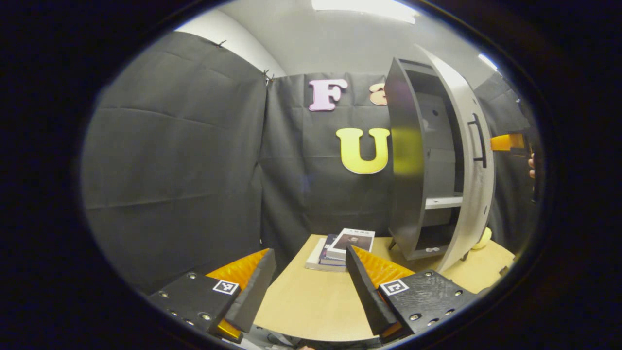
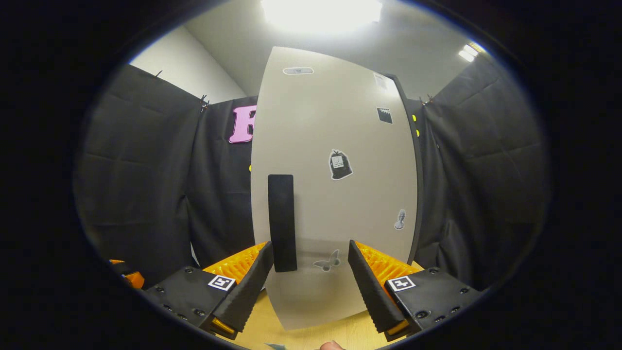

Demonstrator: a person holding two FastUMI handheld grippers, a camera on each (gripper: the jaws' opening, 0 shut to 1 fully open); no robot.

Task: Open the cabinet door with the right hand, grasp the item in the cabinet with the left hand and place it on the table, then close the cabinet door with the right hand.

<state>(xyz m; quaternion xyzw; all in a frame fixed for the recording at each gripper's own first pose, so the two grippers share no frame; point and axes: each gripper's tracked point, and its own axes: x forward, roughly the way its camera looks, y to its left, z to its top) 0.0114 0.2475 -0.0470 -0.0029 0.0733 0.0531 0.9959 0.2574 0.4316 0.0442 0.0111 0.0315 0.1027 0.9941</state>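
Observation:
A tall grey cabinet (image 1: 406, 160) stands on the table's far right, its pale door (image 1: 469, 160) swung partly out. Inside I see a white shelf (image 1: 443, 201) and a small pale thing (image 1: 432, 250) on the bottom. A stack of books (image 1: 342, 248) lies on the table left of the cabinet. My left gripper (image 1: 309, 253) is open above the table, short of the books. In the right gripper view the door (image 2: 340, 194) faces me close up. My right gripper (image 2: 309, 245) is open, its left finger beside the black handle (image 2: 282, 221).
The light wooden table (image 1: 311, 301) reaches toward me below the left gripper. A yellow object (image 1: 483, 238) sits behind the door's lower edge. The other gripper (image 1: 508, 142) and a hand (image 1: 532, 165) show beyond the door. Black cloth walls close the booth.

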